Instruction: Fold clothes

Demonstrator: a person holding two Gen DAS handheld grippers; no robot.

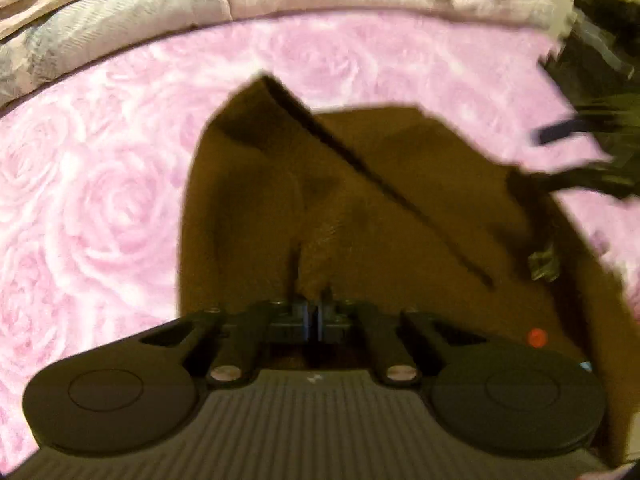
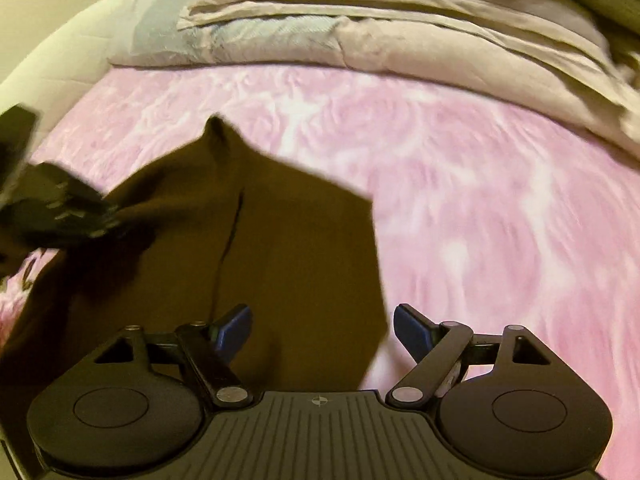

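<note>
brown garment (image 2: pixel 280 248) partly lifted off pink bedspread (image 2: pixel 500 208) | left gripper (image 1: pixel 318 316) pinched closed on its fabric | right gripper (image 2: pixel 322 324) spread wide, holding nothing | risk: one-point hold, cloth droops, bunches, fold skews

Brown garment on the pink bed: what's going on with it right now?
A person is folding a brown garment on a pink rose-patterned bedspread, with a tool in each hand. The left tool is shut on a bunched bit of the cloth. The right tool is open, its blue pads either side of the garment's near right edge, gripping nothing. The garment lies partly doubled over, not yet a neat fold. Folded beige bedding sits beyond it.
</note>
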